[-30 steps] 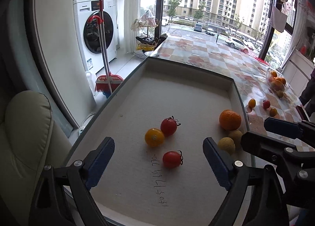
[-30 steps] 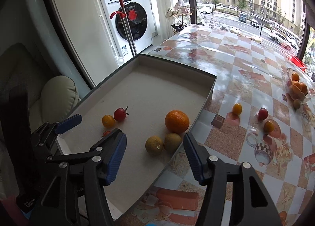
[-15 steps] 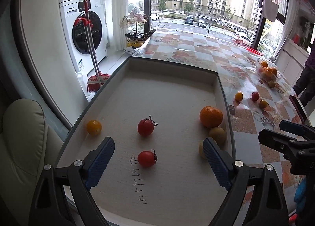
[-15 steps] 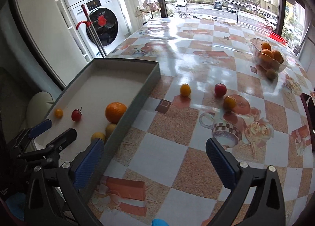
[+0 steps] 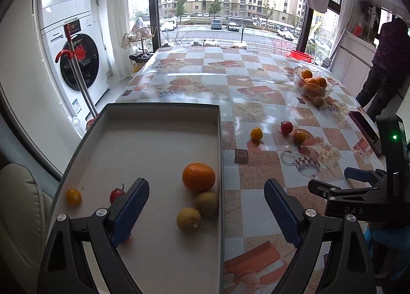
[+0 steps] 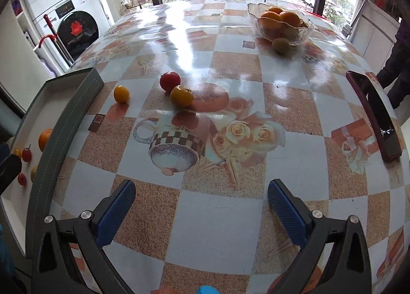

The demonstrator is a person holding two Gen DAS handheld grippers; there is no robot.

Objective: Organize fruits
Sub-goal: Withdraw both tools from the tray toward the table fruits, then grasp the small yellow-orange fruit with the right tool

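A: Both jaws wide? Left gripper [image 5: 206, 207], right gripper [image 6: 201, 208]?
B: Wide apart, empty. Orange [image 5: 198, 177] by tray [image 5: 164, 108] right wall. "DAS" legible on right gripper.

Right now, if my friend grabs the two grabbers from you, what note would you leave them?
Left gripper: fingers open, empty, over the tray.
Right gripper: fingers open, empty, over bare tablecloth.
In the tray: an orange, two yellow-green fruits beside it, a red tomato and a small yellow tomato; the right view shows one more red one.
Still loose on the table: yellow tomato, red tomato, orange one, touching the red.
A glass bowl holds oranges, one green fruit beside it.
Left: probably the three loose ones.
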